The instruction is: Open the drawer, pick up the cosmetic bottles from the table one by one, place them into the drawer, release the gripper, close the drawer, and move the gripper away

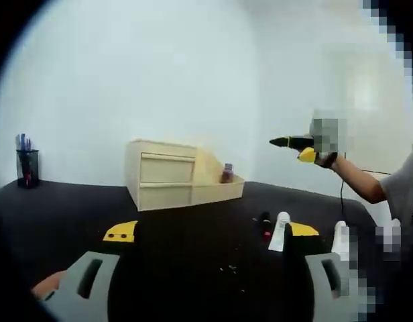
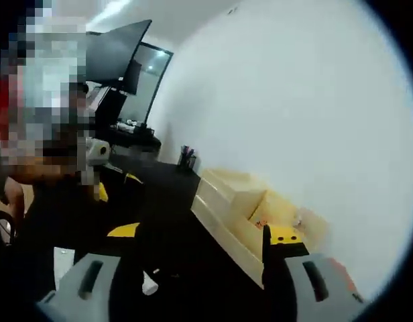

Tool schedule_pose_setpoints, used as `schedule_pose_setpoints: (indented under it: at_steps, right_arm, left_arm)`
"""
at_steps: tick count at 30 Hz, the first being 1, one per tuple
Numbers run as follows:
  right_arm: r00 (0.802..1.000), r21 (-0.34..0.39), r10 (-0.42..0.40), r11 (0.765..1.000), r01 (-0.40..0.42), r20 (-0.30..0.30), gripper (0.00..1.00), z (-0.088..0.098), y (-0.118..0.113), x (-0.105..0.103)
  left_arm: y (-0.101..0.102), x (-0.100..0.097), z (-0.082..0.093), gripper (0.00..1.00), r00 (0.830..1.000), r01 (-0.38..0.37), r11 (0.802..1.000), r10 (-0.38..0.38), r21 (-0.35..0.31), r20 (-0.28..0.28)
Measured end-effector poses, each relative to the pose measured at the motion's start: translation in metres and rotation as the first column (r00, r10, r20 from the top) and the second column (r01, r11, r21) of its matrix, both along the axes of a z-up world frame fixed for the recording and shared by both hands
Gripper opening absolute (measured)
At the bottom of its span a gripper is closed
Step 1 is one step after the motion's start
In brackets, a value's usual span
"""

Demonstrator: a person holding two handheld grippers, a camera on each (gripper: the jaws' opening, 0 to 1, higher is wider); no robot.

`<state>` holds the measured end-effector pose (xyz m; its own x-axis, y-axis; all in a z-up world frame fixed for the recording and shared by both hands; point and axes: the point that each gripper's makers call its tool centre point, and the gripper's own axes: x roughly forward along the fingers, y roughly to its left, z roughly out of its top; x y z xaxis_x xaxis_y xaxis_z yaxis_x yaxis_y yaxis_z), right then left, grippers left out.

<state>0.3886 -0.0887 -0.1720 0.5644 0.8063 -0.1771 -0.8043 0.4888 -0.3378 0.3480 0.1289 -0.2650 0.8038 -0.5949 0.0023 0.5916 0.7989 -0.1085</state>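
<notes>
Lacking legible writing: bottles (image 1: 280, 231), drawer (image 1: 218, 189)

The drawer chest (image 1: 163, 173) looks like pale, smooth, unpainted wood. The table (image 1: 193, 228) has a matt black surface.

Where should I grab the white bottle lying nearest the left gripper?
Grip the white bottle across its body at mid-length, coming down from above. It lies flat on the black table, so its long sides face the jaws; the dark bottle beside it crowds one side.

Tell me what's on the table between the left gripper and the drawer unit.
Bare black table lies between left gripper and drawer unit, in the left gripper view.
</notes>
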Motion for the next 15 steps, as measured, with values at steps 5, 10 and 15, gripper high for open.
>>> schedule_pose_setpoints:
  at_steps: [5,10,15]
  right_arm:
    - [1.0,-0.038,0.003,0.999,-0.003,0.004,0.73,-0.011,-0.001,-0.007]
    - [0.999,0.008,0.031,0.999,-0.031,-0.01,0.74,-0.012,0.0,-0.014]
    - [0.998,0.052,0.044,0.998,-0.042,-0.043,0.75,-0.019,-0.001,-0.024]
  left_arm:
    - [-0.001,0.0,0.001,0.74,1.0,0.004,1.0,-0.004,0.001,0.007]
    - [0.0,0.001,0.001,0.75,1.0,-0.003,1.0,0.003,-0.006,0.004]
    - [0.0,0.0,0.002,0.75,1.0,-0.005,1.0,0.005,-0.006,0.009]
